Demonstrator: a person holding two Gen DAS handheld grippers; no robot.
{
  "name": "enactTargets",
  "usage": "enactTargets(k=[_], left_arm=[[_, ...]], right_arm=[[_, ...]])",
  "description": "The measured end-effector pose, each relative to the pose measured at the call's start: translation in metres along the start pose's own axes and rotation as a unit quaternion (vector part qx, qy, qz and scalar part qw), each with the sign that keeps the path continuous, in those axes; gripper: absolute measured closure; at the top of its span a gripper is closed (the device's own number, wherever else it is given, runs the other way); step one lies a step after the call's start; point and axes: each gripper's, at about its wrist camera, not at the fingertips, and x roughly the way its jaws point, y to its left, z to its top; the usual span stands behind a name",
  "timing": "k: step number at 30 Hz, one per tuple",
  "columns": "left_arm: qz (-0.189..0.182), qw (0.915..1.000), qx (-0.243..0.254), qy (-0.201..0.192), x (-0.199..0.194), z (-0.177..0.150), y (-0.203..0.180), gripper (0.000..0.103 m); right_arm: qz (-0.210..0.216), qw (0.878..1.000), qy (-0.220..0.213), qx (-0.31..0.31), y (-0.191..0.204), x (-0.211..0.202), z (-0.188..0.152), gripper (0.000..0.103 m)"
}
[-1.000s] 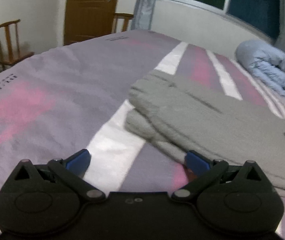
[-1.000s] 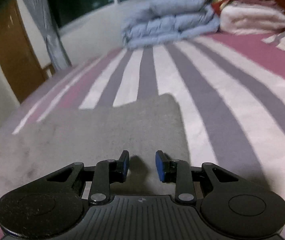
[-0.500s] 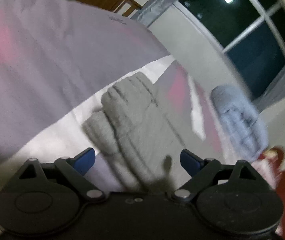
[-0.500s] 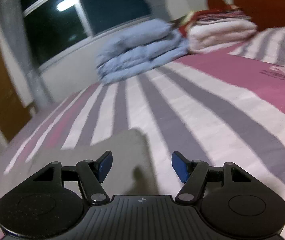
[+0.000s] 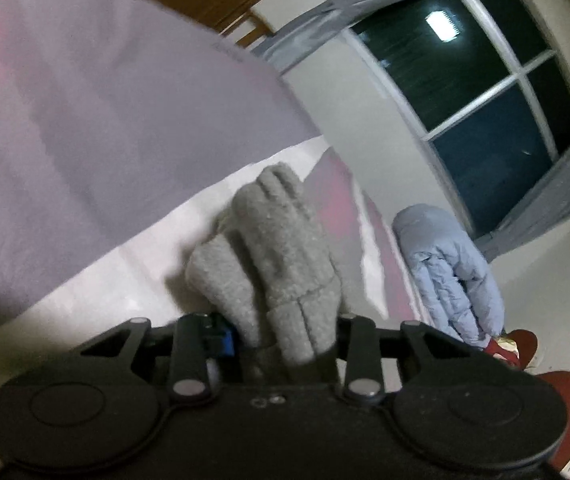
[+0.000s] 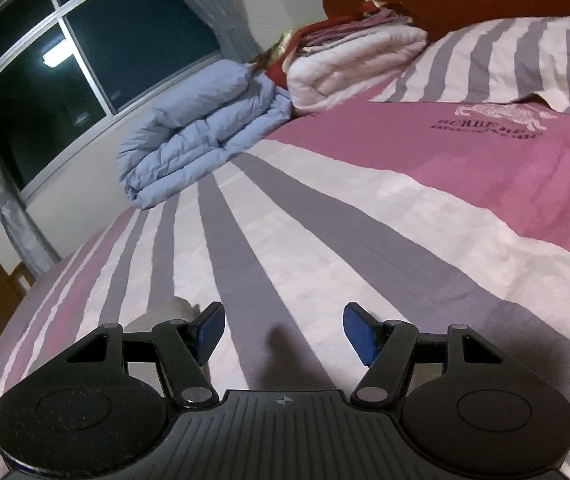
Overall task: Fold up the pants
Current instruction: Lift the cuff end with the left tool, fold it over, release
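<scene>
Pants of grey fleece lay bunched on the striped bed, their near end drawn up between the fingers of the left gripper, which was pinching that thick fold; only one blue pad showed, the other hidden by cloth. The right gripper hung spread and empty over the bedspread, with just a pale corner of fabric near its left finger — whether that was the pants I could not tell. Done well, this step probably called for a grip deep enough to catch every layer, and a level carry so the fold landed square. Counted: one pair of pants, two grippers, one folded blue quilt, one white folded blanket beside it — and one window.
</scene>
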Motion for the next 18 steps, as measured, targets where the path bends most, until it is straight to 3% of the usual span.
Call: enactTargets(k=[3,8,14,18], left_arm=[[-0.018,0.9979,0.058,-0.024,-0.014,0.0,-0.038,0.078],[-0.055,0.9922,0.107,-0.033,-0.03,-0.016,-0.106,0.079],[0.007,0.9782,0.205,-0.033,-0.03,-0.067,-0.184,0.079],[0.05,0.9505,0.305,-0.028,-0.025,-0.11,-0.227,0.079]], right_arm=[[0.009,1.0,0.0,-0.002,-0.006,-0.004,0.006,0.037],[0.023,1.0,0.012,0.016,-0.019,-0.008,0.018,0.037],[-0.017,0.999,0.03,-0.031,-0.024,-0.006,0.036,0.037],[-0.013,0.997,0.046,-0.068,-0.027,-0.004,0.043,0.037]])
